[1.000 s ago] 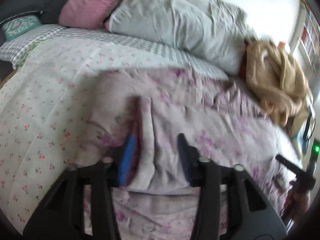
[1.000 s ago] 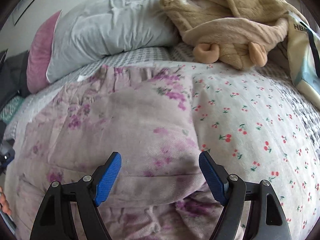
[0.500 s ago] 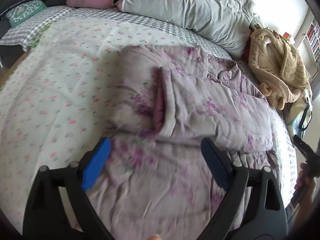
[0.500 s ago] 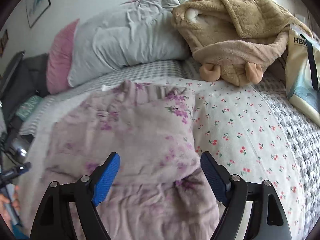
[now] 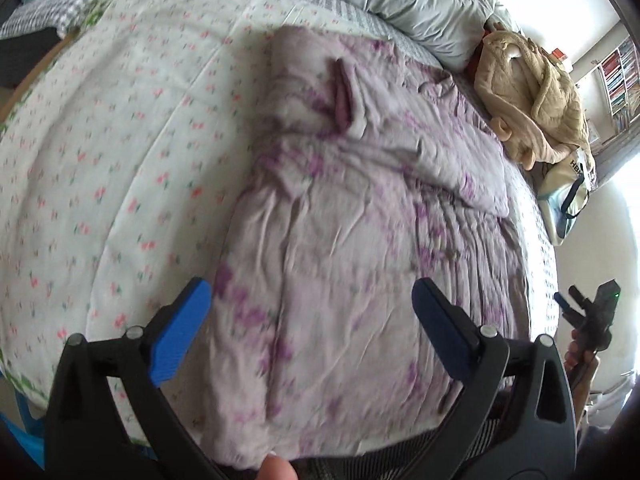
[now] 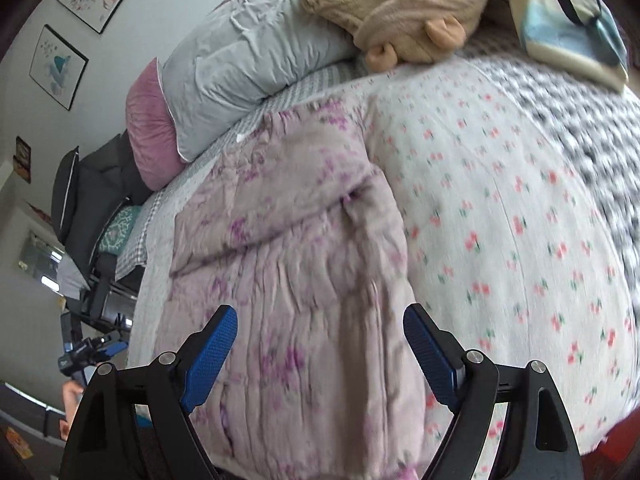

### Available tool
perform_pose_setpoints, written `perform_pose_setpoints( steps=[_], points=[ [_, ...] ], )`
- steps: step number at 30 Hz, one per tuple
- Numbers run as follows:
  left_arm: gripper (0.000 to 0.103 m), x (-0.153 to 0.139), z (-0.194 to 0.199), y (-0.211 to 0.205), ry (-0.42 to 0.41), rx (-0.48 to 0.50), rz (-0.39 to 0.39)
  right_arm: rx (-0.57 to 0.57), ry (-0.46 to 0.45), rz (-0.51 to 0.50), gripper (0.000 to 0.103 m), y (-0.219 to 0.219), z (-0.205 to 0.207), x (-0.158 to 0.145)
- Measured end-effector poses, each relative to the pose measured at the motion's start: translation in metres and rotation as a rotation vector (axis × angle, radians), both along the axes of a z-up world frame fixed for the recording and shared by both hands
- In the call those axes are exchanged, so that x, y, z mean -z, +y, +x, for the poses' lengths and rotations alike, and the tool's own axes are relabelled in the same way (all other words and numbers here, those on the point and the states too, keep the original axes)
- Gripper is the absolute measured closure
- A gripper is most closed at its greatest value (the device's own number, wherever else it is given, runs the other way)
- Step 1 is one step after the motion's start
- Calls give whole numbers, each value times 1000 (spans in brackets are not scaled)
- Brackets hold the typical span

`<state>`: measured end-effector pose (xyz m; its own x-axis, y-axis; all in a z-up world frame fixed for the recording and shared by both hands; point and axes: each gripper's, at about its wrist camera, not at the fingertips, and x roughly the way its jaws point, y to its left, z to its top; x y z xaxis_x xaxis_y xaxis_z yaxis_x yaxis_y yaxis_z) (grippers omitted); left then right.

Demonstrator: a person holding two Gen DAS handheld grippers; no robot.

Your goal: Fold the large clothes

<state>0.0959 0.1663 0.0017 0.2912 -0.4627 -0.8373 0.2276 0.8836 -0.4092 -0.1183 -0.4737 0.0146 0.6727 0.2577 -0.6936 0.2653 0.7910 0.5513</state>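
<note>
Basically both grippers were off the cloth. Left gripper (image 5: pixel 310 320) had its jaws spread wide, just opened further, nothing pinched between them. Right gripper (image 6: pixel 320 348) also wide apart, opened a little more, holding nothing. Floral purple garment (image 5: pixel 360 208) lay flat on the cherry-print bedspread (image 5: pixel 112 140), sleeves folded in over the chest, hem end nearest the grippers and hanging toward the bed edge.

Risk, as a guess: the folded-in sleeve flap (image 5: pixel 348 96) sat loose and ridged, so grabbing the hem and flipping it up fast could drag it open. A pinch through the garment might also catch the bedspread. The hem near the edge might slide off.

Further back: grey pillow (image 6: pixel 256 52), pink pillow (image 6: pixel 152 136), and a tan fleece garment (image 5: pixel 536 96) heaped beside them. Tote bag (image 5: pixel 564 204) just past that; contents not visible.
</note>
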Motion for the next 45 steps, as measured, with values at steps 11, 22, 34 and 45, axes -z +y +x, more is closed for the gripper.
perform_pose_setpoints(
  steps=[11, 22, 34, 45],
  points=[
    [3, 52, -14, 22, 163, 64, 17, -42, 113, 208, 17, -4, -49, 56],
    [8, 100, -23, 8, 363, 167, -84, -62, 146, 381, 20, 14, -49, 104],
    [80, 108, -26, 1, 437, 193, -122, -74, 189, 304, 84, 39, -25, 100],
    [87, -68, -28, 23, 30, 95, -517, -102, -238, 307, 87, 63, 6, -71]
  ],
)
